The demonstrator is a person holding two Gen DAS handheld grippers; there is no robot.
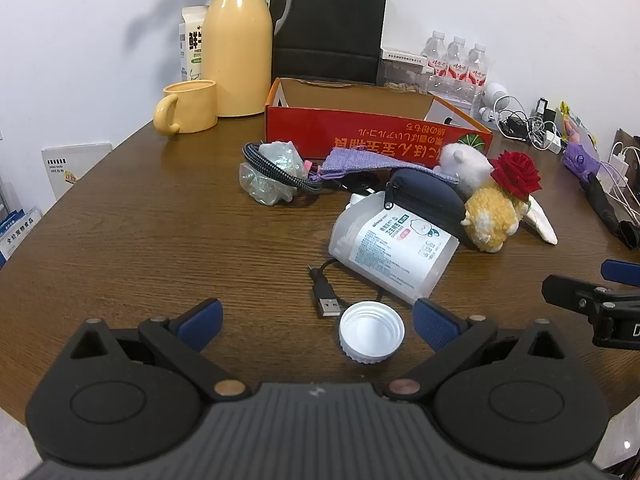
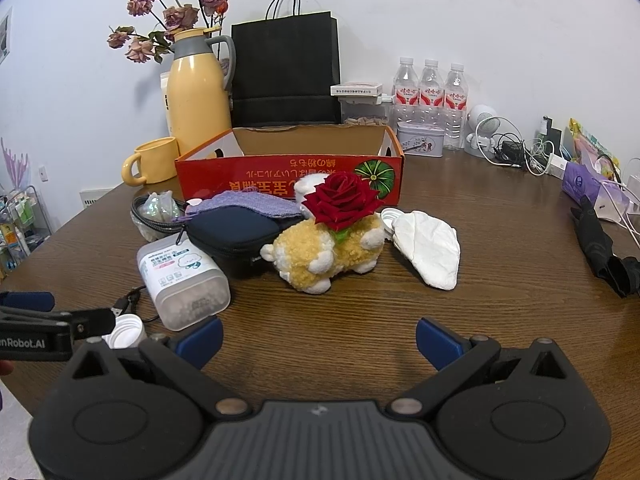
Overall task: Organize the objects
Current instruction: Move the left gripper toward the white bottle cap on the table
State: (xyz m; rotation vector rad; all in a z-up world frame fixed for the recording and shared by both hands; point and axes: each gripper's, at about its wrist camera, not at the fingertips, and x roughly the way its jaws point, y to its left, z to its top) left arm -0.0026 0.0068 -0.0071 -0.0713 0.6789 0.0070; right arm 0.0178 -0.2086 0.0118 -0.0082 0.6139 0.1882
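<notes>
An open red cardboard box [image 1: 372, 136] [image 2: 288, 178] stands at the back of the wooden table. In front of it lie a clear plastic container [image 1: 392, 248] [image 2: 182, 280] on its side, a dark zip pouch [image 1: 428, 200] [image 2: 236, 232], a yellow plush toy [image 1: 494, 216] [image 2: 324, 256] with a red rose [image 1: 516, 176] [image 2: 342, 202], a purple knitted pouch [image 1: 368, 162] [image 2: 248, 202] and a braided cable [image 1: 276, 172]. A white screw lid [image 1: 371, 334] [image 2: 124, 332] lies between my left gripper's fingers. My left gripper [image 1: 318, 322] is open. My right gripper [image 2: 320, 338] is open over bare table.
A yellow thermos [image 1: 238, 40] and yellow mug [image 1: 186, 106] stand back left, beside a black paper bag [image 1: 328, 24]. Water bottles [image 2: 430, 96], a tin [image 2: 420, 140] and tangled chargers [image 2: 520, 152] line the back right. A folded umbrella [image 2: 600, 248] and white tissue [image 2: 428, 248] lie right.
</notes>
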